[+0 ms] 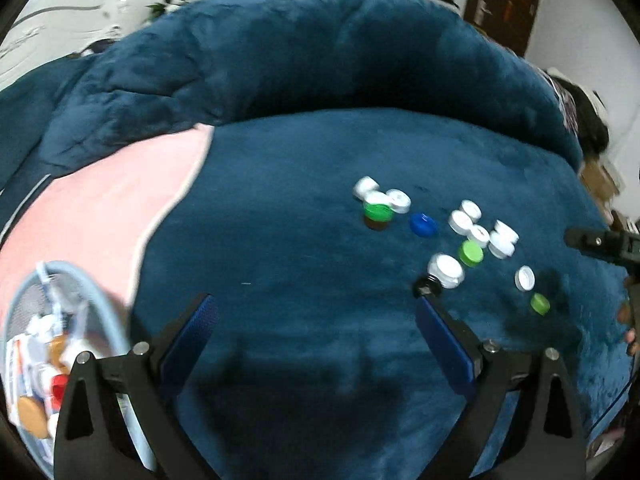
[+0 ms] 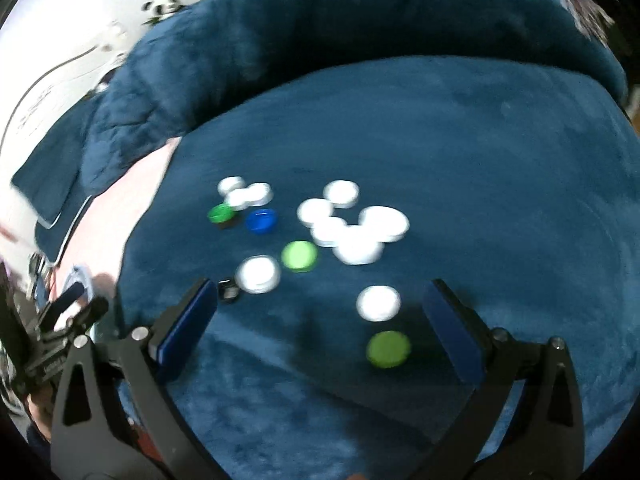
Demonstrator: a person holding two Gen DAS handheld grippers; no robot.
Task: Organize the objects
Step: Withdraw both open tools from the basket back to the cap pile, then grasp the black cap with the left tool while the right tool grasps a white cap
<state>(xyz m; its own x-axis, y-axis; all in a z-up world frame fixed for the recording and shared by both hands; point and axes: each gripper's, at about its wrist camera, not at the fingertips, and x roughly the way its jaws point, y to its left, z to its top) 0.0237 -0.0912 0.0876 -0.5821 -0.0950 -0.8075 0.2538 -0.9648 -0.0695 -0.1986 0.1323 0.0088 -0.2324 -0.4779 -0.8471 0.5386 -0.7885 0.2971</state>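
Several bottle caps lie scattered on a dark blue plush blanket: white caps, green caps and one blue cap. A small black cap lies by my left gripper's right fingertip. My left gripper is open and empty, above the blanket, left of the caps. My right gripper is open and empty, hovering over the caps; a white cap and a green cap lie between its fingers. The blue cap is farther off.
A light blue mesh basket with caps and small items stands at the lower left on a pink cloth. A bunched blue blanket fold rises behind. The right gripper shows at the left wrist view's right edge.
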